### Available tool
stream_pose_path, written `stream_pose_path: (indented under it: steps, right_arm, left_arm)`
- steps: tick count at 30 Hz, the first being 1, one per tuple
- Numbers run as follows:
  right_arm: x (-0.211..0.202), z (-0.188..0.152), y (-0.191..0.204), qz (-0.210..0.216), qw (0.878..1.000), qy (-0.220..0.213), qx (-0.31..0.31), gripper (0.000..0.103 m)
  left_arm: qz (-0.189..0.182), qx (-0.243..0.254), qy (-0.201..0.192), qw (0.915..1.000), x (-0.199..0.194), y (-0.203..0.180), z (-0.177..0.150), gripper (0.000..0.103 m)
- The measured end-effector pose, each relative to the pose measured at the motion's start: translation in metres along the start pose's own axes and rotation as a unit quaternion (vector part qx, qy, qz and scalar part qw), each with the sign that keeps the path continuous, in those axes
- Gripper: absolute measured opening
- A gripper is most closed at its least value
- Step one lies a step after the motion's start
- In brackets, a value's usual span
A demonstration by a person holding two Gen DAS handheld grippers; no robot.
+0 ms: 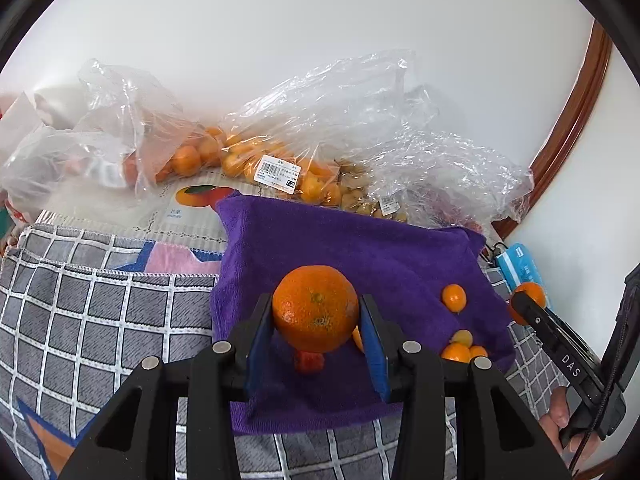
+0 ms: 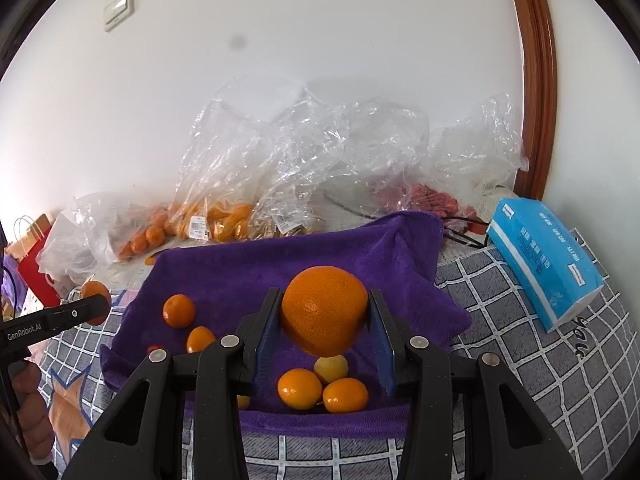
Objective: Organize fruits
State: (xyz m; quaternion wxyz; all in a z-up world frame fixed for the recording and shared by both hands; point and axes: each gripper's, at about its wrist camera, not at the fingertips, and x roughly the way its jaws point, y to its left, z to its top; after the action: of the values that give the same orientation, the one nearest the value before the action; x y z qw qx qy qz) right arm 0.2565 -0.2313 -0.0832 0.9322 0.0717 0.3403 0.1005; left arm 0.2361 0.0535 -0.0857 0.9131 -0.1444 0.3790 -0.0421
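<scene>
My left gripper [image 1: 316,320] is shut on a large orange [image 1: 315,307], held above the purple towel [image 1: 372,248]. A red fruit [image 1: 309,362] lies on the towel under it. My right gripper [image 2: 324,320] is shut on another large orange [image 2: 324,310] over the same purple towel [image 2: 280,268]. Small oranges [image 2: 323,390] and a yellow fruit [image 2: 331,366] lie on the towel below it, with further small oranges [image 2: 179,311] to the left. In the left wrist view the right gripper [image 1: 528,304] shows at the right edge with its orange.
Clear plastic bags [image 1: 280,152] of oranges and other fruit lie along the wall behind the towel. A blue tissue pack [image 2: 544,264] sits at the right on the checked grey cloth [image 2: 560,360]. A red paper bag [image 2: 36,276] stands far left. A brown door frame [image 2: 536,80] rises at right.
</scene>
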Motion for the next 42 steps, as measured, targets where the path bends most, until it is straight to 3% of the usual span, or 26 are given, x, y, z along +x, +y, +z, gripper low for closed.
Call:
stream_pose_path:
  steps: [13,27,30,34,42]
  right_arm:
    - [0.049,-0.019,-0.018,-0.011,0.999,0.045,0.016,0.042]
    - [0.053,-0.022,-0.017,-0.033,0.999,0.022,0.011,0.045]
    - [0.051,-0.022,-0.016,-0.034,0.999,0.019,0.011,0.046]
    - [0.046,-0.023,-0.014,-0.037,0.999,0.022,0.006,0.049]
    - [0.002,-0.013,-0.003,-0.029,0.999,0.023,0.019,0.058]
  left_arm:
    - [0.015,-0.025,0.018,0.9994,0.047,0.012,-0.005,0.040]
    - [0.020,-0.022,0.028,0.9991,0.060,0.011,-0.009,0.040]
    - [0.025,-0.017,0.027,0.9992,0.058,0.010,-0.009,0.040]
    - [0.027,-0.012,0.010,0.9995,0.042,0.006,-0.006,0.056]
    - [0.030,0.013,-0.001,0.9995,-0.009,-0.012,-0.013,0.060]
